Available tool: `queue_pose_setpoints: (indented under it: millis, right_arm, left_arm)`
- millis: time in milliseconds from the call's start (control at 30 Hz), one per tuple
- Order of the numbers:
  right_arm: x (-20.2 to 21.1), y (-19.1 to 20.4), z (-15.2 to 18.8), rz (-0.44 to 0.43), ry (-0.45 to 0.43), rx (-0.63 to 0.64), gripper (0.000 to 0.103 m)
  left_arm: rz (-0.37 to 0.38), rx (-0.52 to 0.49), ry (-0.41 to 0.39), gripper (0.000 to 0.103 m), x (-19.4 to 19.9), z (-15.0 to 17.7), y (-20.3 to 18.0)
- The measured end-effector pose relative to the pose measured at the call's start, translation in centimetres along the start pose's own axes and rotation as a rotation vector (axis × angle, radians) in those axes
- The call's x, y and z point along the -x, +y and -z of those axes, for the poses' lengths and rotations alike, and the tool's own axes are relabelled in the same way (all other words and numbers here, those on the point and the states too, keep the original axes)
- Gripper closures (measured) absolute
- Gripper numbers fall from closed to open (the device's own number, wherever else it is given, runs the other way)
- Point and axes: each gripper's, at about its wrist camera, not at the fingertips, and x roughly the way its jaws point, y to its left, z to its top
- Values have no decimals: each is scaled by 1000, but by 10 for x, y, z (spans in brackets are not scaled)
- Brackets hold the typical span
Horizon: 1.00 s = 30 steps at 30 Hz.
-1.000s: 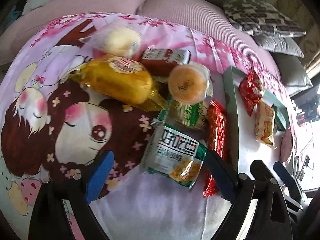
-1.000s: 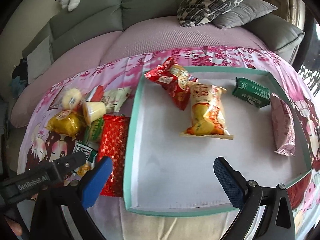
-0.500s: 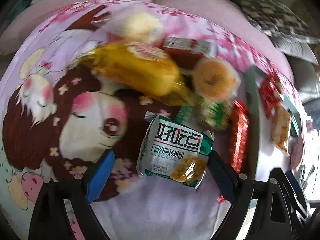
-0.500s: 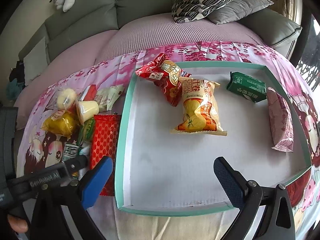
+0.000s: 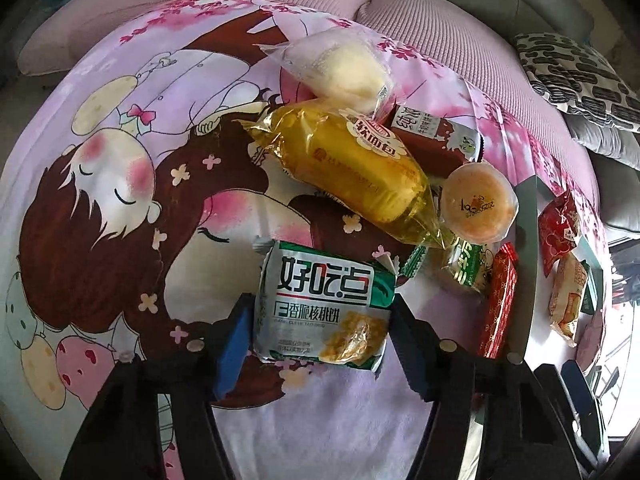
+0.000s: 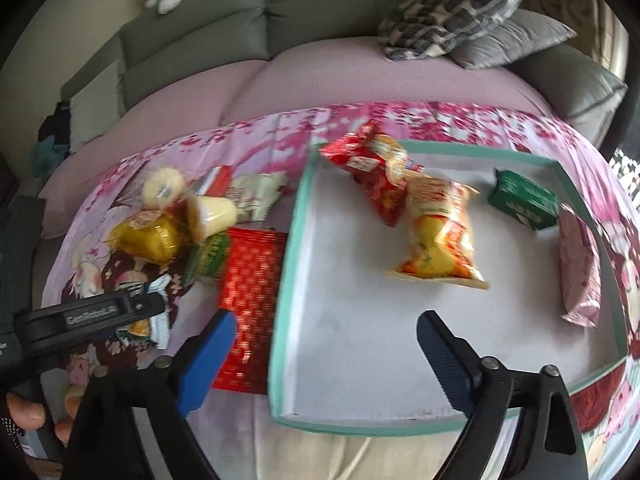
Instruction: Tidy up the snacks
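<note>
The green-and-white biscuit pack (image 5: 324,312) lies flat on the printed cloth (image 5: 120,200), nearest of the loose snack pile, so it is the easiest pick. The left hand-held gripper (image 5: 320,336) straddles it, jaws closing, blue pads at its side edges. The right hand-held gripper (image 6: 320,356) hangs spread and empty over the tray's (image 6: 288,280) near rim, jaws closing slightly; sorted snacks lie inside.

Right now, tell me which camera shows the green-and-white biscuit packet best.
The left wrist view: the biscuit packet lies face-up, label readable, between the closing left gripper. The right wrist view shows only its crumpled edge behind that gripper's body.
</note>
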Motion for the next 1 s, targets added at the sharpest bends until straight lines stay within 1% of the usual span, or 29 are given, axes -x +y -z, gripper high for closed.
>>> queue_pose_setpoints:
  millis: [67,200,267,300,367,567,700,833,900,1000]
  right_arm:
    - [0,8,0,-26,-6,22,19]
    - [-2,24,1,-44,-11,74,23]
    - [-4,32,2,-38,-7,99,32]
    - [-6,38,3,-32,-2,117,34]
    - [-10,46,4,-20,3,151,41]
    - [-17,69,10,26,6,250,54]
    - [-24,80,16,58,20,302,58]
    - [-33,82,18,141,35,328,64]
    - [-35,82,19,144,37,332,65]
    - [-37,84,19,173,28,343,69]
  left_arm:
    - [11,18,5,36,2,2,5]
    - [16,50,10,36,8,7,19]
    - [5,52,7,36,10,8,22]
    - [-2,50,6,36,10,7,24]
    - [-6,53,6,36,11,8,26]
    - [9,80,13,36,15,7,39]
    - [16,84,15,36,18,9,50]
    - [19,88,15,36,20,9,56]
    - [18,89,15,36,20,10,57]
    - [14,87,15,36,22,11,59]
